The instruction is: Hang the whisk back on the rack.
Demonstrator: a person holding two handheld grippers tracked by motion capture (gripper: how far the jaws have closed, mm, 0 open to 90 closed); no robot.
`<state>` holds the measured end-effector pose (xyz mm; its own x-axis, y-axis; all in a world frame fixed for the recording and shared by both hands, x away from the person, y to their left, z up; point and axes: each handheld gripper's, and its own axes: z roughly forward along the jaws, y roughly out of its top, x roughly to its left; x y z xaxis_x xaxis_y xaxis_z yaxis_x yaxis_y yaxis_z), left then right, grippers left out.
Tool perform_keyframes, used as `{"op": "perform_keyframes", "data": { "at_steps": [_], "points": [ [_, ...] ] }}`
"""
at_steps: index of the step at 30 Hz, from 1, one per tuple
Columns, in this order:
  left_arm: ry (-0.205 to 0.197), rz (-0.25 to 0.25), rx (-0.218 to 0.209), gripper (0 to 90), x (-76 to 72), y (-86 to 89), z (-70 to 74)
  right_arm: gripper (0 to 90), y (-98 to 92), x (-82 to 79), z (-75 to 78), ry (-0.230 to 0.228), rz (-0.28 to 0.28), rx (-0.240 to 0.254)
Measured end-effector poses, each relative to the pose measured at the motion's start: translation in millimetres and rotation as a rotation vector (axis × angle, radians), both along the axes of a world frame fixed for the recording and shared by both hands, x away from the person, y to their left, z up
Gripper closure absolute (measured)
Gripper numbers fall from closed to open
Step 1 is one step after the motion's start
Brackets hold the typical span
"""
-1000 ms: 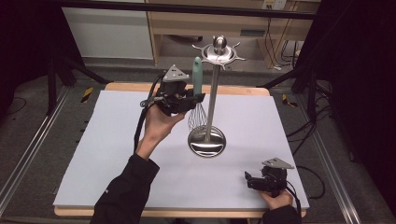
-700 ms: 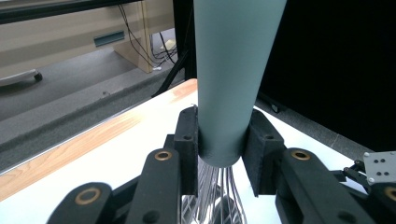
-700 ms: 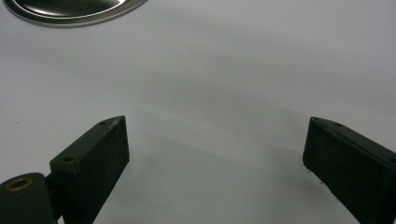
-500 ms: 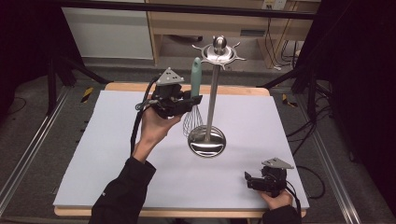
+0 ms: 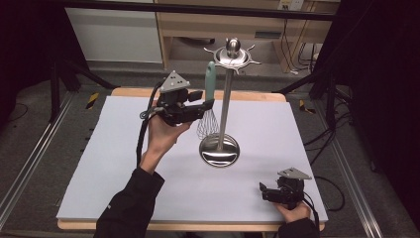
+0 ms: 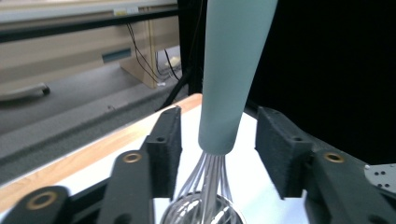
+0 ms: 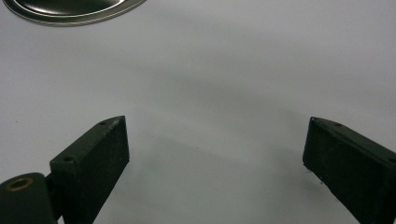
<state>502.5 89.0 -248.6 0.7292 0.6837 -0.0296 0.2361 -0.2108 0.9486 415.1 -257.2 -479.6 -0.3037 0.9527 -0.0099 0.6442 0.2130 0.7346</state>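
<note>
The wire whisk with a pale green tapered handle (image 5: 210, 94) hangs upright beside the pole of the polished steel utensil stand (image 5: 225, 99), its wire balloon just above the stand's round base. The left gripper (image 5: 204, 105) is level with the lower handle; its jaws have just been opening, and in the left gripper view the handle (image 6: 231, 74) sits between the two black pads with a clear gap on each side, so nothing is clamped.

If the handle's top is not properly seated on one of the stand's top hooks, which I cannot tell from here, the whisk could slip off and clatter onto the base. Pulling the left gripper back crookedly could let a pad catch the handle and set it swinging against the pole. The right gripper (image 5: 270, 193) rests on the white table (image 5: 99, 168) near the front edge, jaws wide apart and empty.
</note>
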Motion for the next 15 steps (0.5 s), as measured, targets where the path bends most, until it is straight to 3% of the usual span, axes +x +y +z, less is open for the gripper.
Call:
{"op": "perform_keyframes", "data": {
  "at_steps": [7,15],
  "points": [
    [-0.048,0.022,0.028,39.6,-8.6,9.9,-11.9,7.6,-0.2,-0.4,0.4,-0.002,0.0,0.001],
    [-0.046,0.06,0.051,34.6,-13.9,32.0,-47.0,7.5,-0.9,-0.8,0.9,-0.012,-0.013,0.004]
  ]
}}
